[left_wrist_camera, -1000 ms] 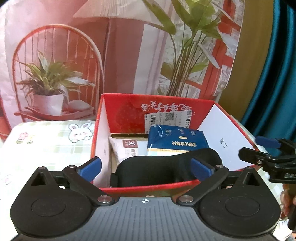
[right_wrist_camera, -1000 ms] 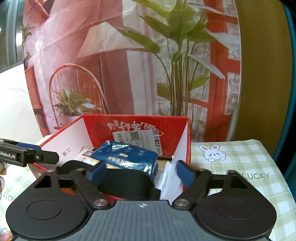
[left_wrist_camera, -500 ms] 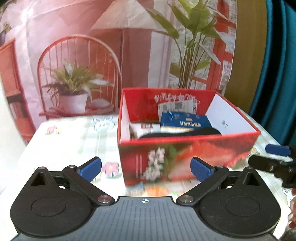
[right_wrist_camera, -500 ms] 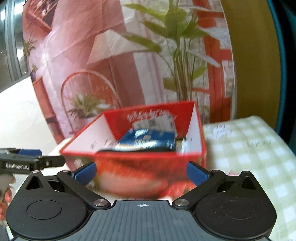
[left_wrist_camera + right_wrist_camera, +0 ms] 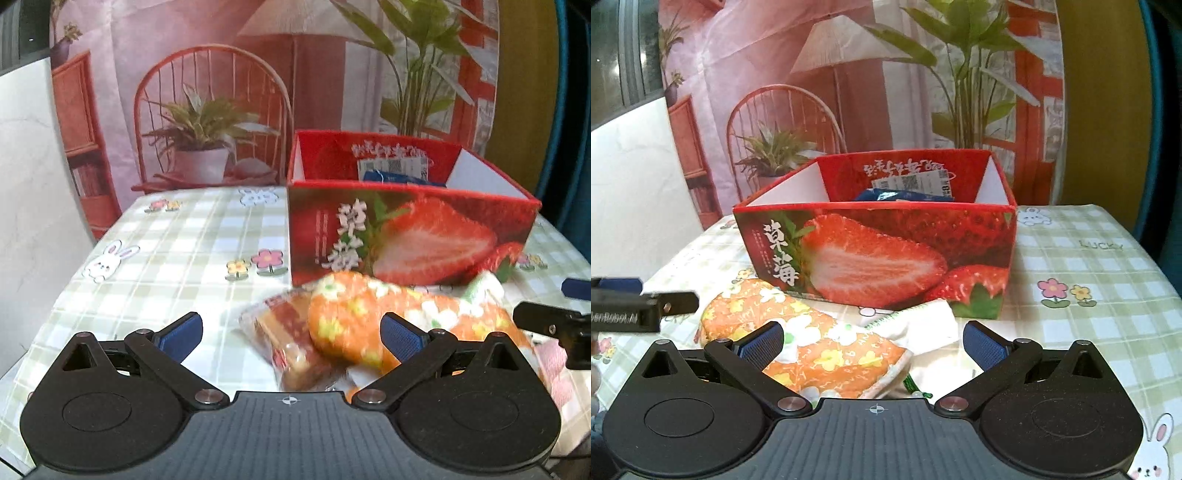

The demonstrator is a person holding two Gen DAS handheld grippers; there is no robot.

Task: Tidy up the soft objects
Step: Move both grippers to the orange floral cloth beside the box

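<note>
blue packet (image 5: 400,176) half-hidden in strawberry box (image 5: 406,236)

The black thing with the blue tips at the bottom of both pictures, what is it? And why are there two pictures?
Those are tongs, and a person holds one pair in each hand. Each pair has a small camera that looks forward along its two fingers, so you get two pictures of the same table.

The left-hand picture shows the left tongs. The right-hand picture shows the right tongs. Both pairs are open and hold nothing.

On the checked tablecloth stands a red strawberry box. A blue packet peeks out of it. In front of the box lies an orange flowered cloth with a white cloth beside it. The left picture also shows a wrapped snack packet next to the orange cloth.

The job is tidying soft things, probably into the box.
</note>
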